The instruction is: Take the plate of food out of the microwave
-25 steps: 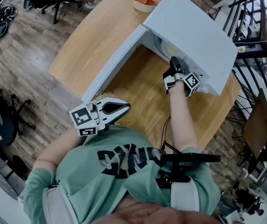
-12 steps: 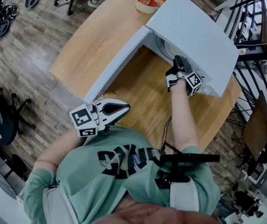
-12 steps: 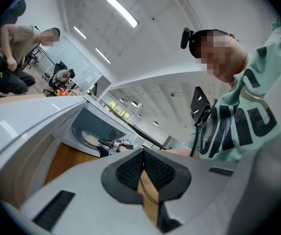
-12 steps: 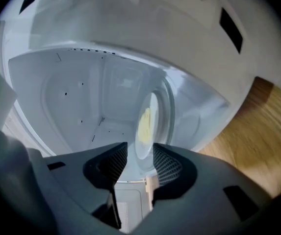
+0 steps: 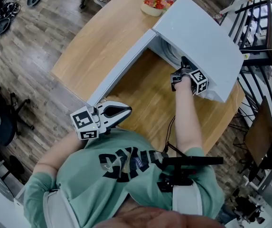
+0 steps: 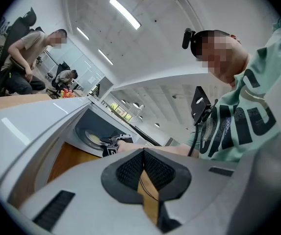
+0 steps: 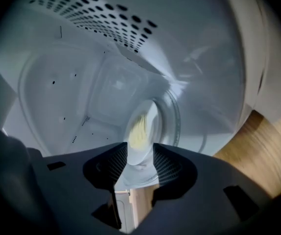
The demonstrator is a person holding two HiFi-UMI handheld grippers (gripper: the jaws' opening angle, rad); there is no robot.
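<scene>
Noted plate (image 7: 147,116) as a pale, round, shallow disc with a yellowish heap of food (image 7: 137,131) at its middle; streaked by blur, so cannot name the food. Located it inside the cavity of the white microwave (image 5: 202,42), flat on the glass turntable (image 7: 173,115), towards the front opening. Found its near rim lying in the gap of the right gripper (image 7: 140,151); read those jaws as apart, ribbed pads either side of the rim; cannot settle pad-to-rim contact. Saw that gripper from the head view only as marker cube and rear body, tips lost under the microwave's roof. Logged door (image 5: 121,65) swung wide open to the left over the wooden table (image 5: 102,37). Read left gripper (image 6: 142,152) as closed tip to tip, nothing between, held low near the chest, well apart from the microwave. Glimpsed plate from that side too, small and partly masked by the right gripper. Spotted flower pot (image 5: 154,1) just beside the microwave's far corner
</scene>
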